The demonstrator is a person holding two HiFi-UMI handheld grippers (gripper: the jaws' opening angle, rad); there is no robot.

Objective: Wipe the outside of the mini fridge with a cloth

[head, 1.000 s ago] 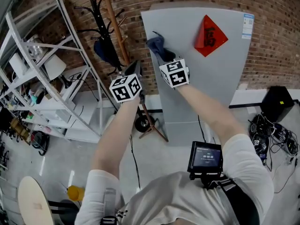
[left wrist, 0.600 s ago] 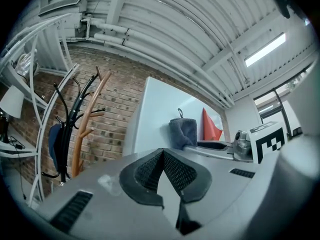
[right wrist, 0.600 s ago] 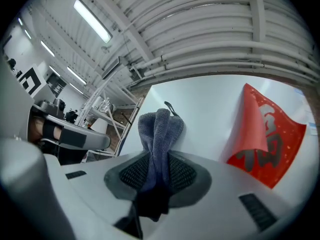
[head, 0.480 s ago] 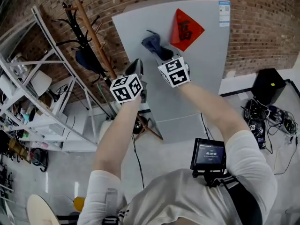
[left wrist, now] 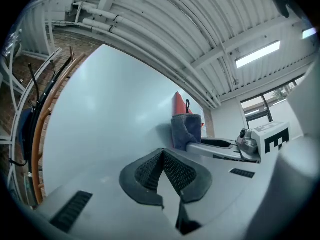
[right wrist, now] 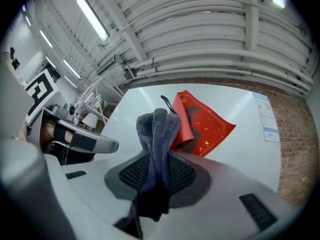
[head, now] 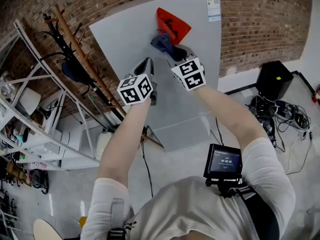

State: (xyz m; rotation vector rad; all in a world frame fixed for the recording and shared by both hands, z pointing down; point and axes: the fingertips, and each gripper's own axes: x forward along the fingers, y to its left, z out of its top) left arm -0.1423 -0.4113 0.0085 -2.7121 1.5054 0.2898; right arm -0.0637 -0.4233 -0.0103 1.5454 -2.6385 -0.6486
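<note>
Brick wall (head: 260, 29) backs one grey mini fridge (head: 125, 39); right tongs (right wrist: 152, 176) pinch one blue cloth (right wrist: 159, 129) beside its red decoration (head: 172, 24), left tongs (left wrist: 161, 169) closed, empty.

Fridge: pale grey mini fridge door (head: 130, 39), smooth, faint sheen.
Cloth: dark blue-grey fuzzy cloth (right wrist: 159, 131), soft pile, matt.
Decoration: red diamond-shaped sheet (right wrist: 202, 126), thin, paper-like, slightly glossy.
Pads: black gridded pads (left wrist: 176, 173), matt, finely textured.
Wall: red-brown brick wall (head: 260, 29), rough.

Fridge (head: 125, 39): pale grey, plain. Cloth (head: 162, 43): dark blue-grey. Diamond paper (head: 172, 21): red, dark mark, gold flecks. 2 marker cubes (head: 135, 89): white, black squares. Wall (head: 260, 29): red-brown brick.
</note>
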